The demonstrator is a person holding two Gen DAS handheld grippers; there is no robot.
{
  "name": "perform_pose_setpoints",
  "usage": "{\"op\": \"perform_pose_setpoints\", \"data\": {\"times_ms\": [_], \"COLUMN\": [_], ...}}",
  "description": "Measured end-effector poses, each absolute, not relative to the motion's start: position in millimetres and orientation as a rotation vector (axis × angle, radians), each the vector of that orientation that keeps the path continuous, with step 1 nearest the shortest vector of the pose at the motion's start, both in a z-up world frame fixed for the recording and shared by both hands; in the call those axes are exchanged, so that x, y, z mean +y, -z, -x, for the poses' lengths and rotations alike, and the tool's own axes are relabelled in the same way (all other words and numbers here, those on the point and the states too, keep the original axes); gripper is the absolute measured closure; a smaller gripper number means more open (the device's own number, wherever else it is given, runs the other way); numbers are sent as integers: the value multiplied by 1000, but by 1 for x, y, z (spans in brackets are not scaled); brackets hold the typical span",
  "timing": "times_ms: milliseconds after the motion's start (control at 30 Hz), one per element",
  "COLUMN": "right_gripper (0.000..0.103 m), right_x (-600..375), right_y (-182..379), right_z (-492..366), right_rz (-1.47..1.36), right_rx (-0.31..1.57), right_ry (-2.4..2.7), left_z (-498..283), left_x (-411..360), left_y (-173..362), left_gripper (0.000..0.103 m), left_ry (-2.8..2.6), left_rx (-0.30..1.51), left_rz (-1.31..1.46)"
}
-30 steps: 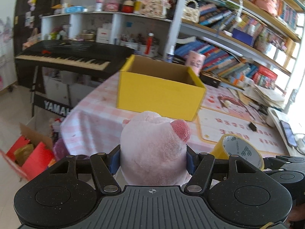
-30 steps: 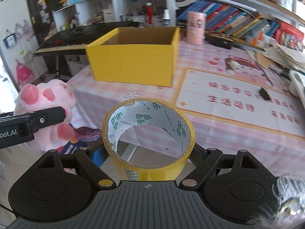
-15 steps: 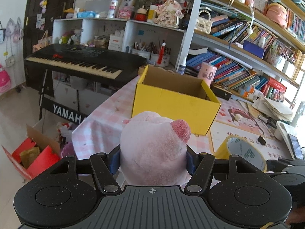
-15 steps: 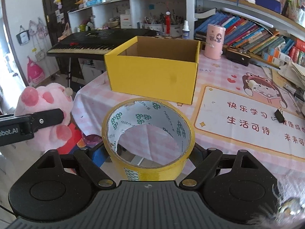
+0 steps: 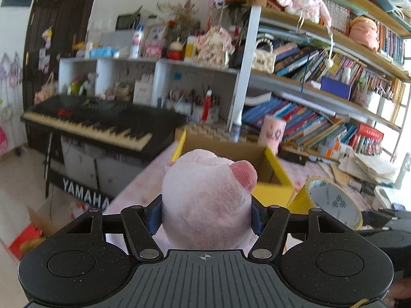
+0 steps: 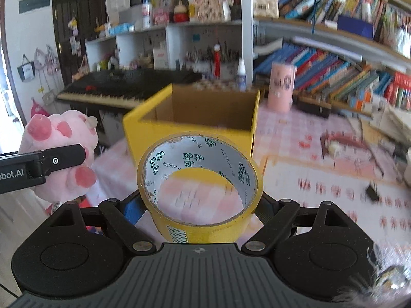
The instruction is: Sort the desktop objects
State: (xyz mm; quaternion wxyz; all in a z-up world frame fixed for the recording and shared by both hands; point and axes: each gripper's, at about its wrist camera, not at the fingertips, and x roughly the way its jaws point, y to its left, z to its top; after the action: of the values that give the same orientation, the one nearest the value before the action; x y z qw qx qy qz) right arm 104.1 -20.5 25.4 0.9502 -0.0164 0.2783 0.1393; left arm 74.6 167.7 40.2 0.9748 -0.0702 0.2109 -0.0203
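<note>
My left gripper (image 5: 206, 217) is shut on a pink plush pig (image 5: 205, 200), held in the air in front of the open yellow cardboard box (image 5: 276, 177). The pig also shows at the left of the right wrist view (image 6: 61, 151). My right gripper (image 6: 199, 205) is shut on a roll of yellow tape (image 6: 200, 179), which also shows in the left wrist view (image 5: 334, 205). The yellow box (image 6: 192, 131) stands on the pink checked tablecloth (image 6: 282, 133) just beyond the tape.
A black Yamaha keyboard (image 5: 102, 125) stands left of the table. Bookshelves (image 5: 321, 118) run behind it. A pink cup (image 6: 281, 87) stands behind the box. A printed mat (image 6: 334, 179) with a small black clip (image 6: 372, 192) lies on the right of the table.
Both grippers have risen and moved closer to the yellow box, still holding the pig and the tape. The box now looks larger and its inside shows more.
</note>
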Motion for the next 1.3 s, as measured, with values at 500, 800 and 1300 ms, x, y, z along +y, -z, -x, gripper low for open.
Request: {"op": "perform_pose_setpoints", "data": {"times_ms": [500,800,1300], "right_gripper": [19,19,19], "right_x": [-35,-40,24], "right_y": [-77,-73,-8], "right_z": [-260,-343,-443], "right_rz": [-15,-133,-65], "right_rx": [399,509,902], "right_ry": [-332,-379,-526], "left_z": [-214,-291,-329], "left_x": [148,124,109], "left_y": [-49,-13,35], "left_gripper": [38,38,36], "left_ry": [45,83,94], "left_rx": [464,621,851], "left_rz": [61,28,-25]}}
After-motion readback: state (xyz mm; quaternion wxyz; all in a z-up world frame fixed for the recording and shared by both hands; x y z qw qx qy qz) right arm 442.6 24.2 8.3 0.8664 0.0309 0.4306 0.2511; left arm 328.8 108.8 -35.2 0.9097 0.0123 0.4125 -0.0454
